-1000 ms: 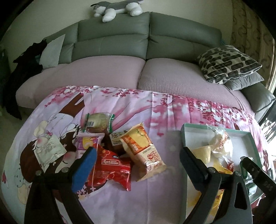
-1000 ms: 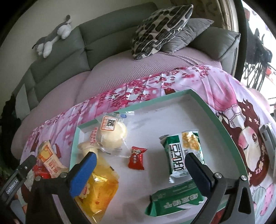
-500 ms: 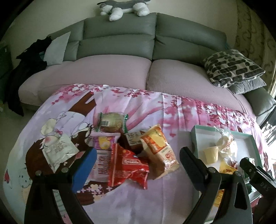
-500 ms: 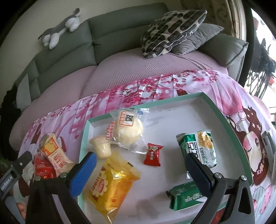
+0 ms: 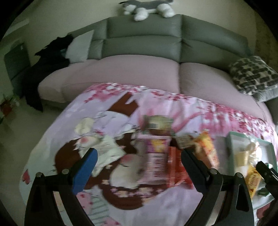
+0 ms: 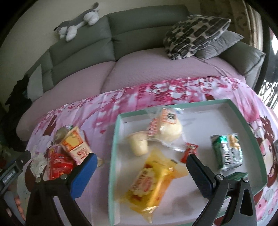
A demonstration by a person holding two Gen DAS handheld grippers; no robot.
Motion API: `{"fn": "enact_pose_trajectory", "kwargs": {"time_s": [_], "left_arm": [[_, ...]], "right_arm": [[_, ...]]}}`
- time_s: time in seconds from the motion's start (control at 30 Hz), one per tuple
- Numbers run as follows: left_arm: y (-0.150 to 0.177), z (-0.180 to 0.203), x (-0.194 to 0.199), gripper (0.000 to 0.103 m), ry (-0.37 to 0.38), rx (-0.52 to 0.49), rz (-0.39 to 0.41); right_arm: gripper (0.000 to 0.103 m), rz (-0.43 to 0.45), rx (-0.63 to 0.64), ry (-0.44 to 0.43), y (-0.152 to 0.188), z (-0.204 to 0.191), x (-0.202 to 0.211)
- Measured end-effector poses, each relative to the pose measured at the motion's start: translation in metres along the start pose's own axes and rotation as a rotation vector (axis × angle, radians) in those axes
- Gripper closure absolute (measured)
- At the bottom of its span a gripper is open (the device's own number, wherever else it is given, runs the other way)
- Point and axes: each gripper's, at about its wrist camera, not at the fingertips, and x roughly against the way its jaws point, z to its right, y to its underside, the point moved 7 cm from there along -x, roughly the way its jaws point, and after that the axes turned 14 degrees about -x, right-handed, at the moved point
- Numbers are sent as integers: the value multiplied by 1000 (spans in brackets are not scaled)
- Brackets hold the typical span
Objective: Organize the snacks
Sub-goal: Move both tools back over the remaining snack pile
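Observation:
A pile of loose snacks lies on the pink cartoon-print cloth: a red packet (image 5: 175, 166), a pink packet (image 5: 156, 156), an orange-and-cream packet (image 5: 206, 149), a round cake in green-edged wrap (image 5: 158, 124) and a white sachet (image 5: 108, 153). My left gripper (image 5: 139, 161) hangs open above them, holding nothing. The green-rimmed white tray (image 6: 113, 139) holds a yellow packet (image 6: 151, 180), a wrapped bun (image 6: 166, 128), a small cup (image 6: 138, 145), a red candy (image 6: 189, 151) and a green packet (image 6: 225, 153). My right gripper (image 6: 140, 166) stands open over the tray's near left part.
A grey sofa with pink seat covers (image 5: 121, 73) runs behind the cloth. A patterned cushion (image 6: 194, 36) lies at its right end, a plush toy (image 5: 147, 8) on its backrest, dark clothing (image 5: 46, 69) at its left. The other gripper's tip (image 6: 15, 166) shows at the left edge.
My left gripper has swung left, from near the tray to over the snack pile. My right gripper has also drifted left and back, so the tray sits further right in its view.

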Motion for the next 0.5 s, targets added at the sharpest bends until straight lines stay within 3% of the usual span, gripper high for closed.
{"fn": "enact_pose_trajectory", "kwargs": {"time_s": [0.17, 0.5], "left_arm": [[12, -39, -3, 6, -57, 59, -22], [27, -78, -10, 6, -68, 132, -42]], "right_arm": [[0, -21, 20, -26, 12, -22, -6], [0, -91, 85, -111, 42, -77, -20]]}}
